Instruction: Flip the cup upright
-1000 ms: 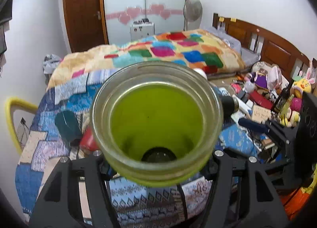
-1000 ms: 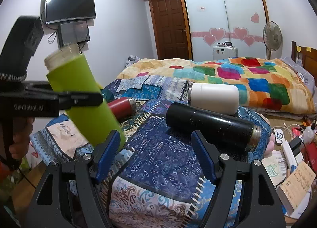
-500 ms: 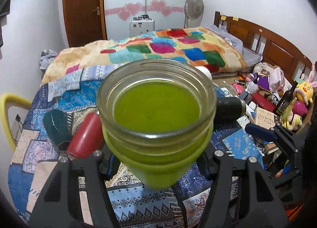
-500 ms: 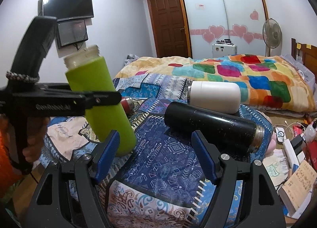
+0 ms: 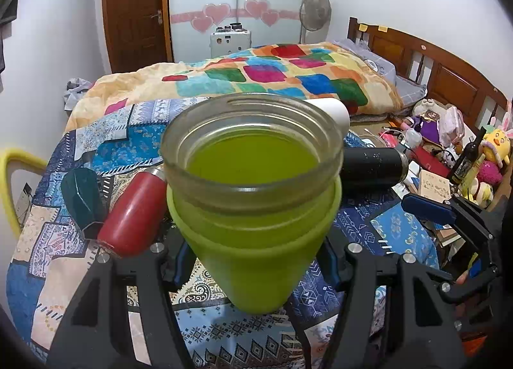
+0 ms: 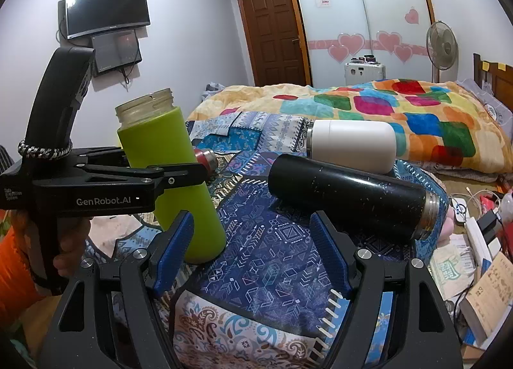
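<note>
The lime-green cup (image 6: 173, 176) with a clear threaded mouth stands nearly upright, its base on the patterned blanket. My left gripper (image 6: 179, 173) is shut on its middle. In the left wrist view the cup (image 5: 256, 225) fills the centre with its open mouth toward the camera, between my left gripper's fingers (image 5: 179, 260). My right gripper (image 6: 253, 250) is open and empty, low over the blanket just right of the cup. It shows at the right edge of the left wrist view (image 5: 449, 218).
A black flask (image 6: 349, 199), a white flask (image 6: 349, 144) and a red flask (image 5: 131, 212) lie on their sides on the blanket. A dark teal cup (image 5: 85, 196) lies at the left. Books and clutter (image 6: 474, 273) crowd the floor on the right.
My left gripper has turned the green cup from a strong tilt to nearly upright and lowered its base onto the blanket. My right gripper has stayed put.
</note>
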`<state>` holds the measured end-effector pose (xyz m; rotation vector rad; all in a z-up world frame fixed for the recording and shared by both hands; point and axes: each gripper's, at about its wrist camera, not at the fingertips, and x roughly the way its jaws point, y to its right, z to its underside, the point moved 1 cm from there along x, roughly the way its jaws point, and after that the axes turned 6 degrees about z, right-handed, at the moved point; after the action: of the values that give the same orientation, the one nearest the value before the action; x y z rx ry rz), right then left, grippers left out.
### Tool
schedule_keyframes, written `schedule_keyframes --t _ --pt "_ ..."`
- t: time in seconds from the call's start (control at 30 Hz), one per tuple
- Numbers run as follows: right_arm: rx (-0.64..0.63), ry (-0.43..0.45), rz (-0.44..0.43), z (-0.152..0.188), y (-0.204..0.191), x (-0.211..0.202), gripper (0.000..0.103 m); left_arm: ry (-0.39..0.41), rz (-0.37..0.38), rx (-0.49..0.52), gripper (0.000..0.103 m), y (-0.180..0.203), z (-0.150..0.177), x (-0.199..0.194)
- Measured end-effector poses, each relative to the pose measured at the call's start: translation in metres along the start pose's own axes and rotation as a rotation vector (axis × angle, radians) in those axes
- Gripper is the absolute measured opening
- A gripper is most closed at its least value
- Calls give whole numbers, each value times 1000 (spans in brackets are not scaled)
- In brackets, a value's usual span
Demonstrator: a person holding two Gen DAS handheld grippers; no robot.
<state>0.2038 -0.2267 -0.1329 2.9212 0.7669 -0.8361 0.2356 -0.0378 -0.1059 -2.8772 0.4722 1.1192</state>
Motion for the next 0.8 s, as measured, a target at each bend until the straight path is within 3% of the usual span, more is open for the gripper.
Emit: schedule_keyframes --t 0.23,0.4,0.6,0.8 --pt "7 13 9 -3 -1 -11 72 20 -45 43 72 11 2 -8" --pt "-6 46 21 -9 -7 -29 72 71 -59 30 73 10 8 -35" --pt "-8 126 22 -23 -17 -64 72 210 -99 -9 73 6 14 -96" --pt "-20 234 46 -32 -35 -99 80 387 -163 -15 73 14 25 -159"
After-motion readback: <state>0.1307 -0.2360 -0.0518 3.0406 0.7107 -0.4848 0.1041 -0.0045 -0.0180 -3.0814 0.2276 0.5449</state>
